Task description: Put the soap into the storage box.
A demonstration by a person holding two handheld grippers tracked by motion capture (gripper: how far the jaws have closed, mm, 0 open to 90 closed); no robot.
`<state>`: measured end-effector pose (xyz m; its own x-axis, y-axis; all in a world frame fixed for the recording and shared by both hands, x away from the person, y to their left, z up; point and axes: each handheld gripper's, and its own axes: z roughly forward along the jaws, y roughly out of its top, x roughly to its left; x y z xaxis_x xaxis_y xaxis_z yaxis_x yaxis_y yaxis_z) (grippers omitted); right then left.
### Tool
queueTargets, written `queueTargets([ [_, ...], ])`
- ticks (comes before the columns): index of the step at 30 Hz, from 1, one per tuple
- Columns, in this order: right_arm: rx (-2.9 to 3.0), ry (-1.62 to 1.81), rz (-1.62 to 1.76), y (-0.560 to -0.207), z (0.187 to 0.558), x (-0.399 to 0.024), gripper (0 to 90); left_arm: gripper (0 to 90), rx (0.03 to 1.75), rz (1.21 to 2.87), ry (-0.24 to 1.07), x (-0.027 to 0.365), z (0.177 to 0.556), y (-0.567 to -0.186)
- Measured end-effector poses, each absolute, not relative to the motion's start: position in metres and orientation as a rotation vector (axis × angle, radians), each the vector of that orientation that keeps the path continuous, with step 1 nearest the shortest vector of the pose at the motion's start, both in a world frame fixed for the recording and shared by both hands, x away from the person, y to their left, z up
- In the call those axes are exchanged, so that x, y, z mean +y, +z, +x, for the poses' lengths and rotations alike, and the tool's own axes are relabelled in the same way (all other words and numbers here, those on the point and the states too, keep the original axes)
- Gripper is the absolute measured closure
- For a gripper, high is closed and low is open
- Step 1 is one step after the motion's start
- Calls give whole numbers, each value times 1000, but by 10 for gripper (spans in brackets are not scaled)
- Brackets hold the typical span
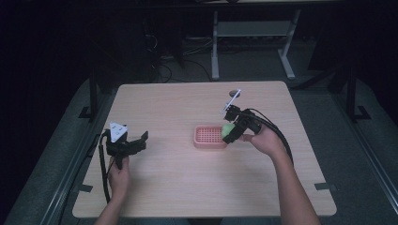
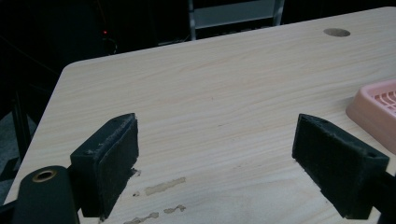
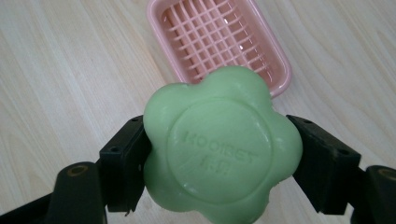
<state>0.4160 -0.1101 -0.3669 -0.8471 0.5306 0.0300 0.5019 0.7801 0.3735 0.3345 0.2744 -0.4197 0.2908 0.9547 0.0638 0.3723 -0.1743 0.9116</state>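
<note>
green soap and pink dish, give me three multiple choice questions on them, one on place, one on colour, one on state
1. Where is the soap?
A. lying in the dish
B. clamped in the right gripper above the near end of the dish
C. on the table beside the left gripper

2. What colour is the slatted soap dish?
A. pink
B. blue
C. white

3. How does the left gripper stand?
A. shut on the soap
B. shut on the dish
C. open, with nothing between its fingers

Answers:
1 B: the right gripper view shows the black fingers pressed against both sides of the flower-shaped soap, with the dish behind it.
2 A: the grid and rim are pink in the right gripper view and the high view.
3 C: the left gripper view shows bare table between the two wide-apart fingers.
</note>
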Motion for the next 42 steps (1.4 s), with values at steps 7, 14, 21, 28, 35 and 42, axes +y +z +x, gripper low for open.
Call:
queueTargets([
  [7,2895,555,828,-363,422,-103,261,143,1215,1714,865,274,335,-420],
  [14,2901,552,816,-359,429,-96,261,143,1214,1714,865,274,335,-420],
  [21,2905,545,800,-356,437,-87,261,143,1214,1714,864,274,335,-420],
  [28,2911,552,804,-357,440,-82,261,143,1220,1708,863,276,335,-420],
  [35,2920,540,811,-362,446,-78,261,143,1219,1710,863,276,335,-420],
  [42,2928,540,819,-368,453,-73,260,143,1219,1709,864,276,335,-420],
])
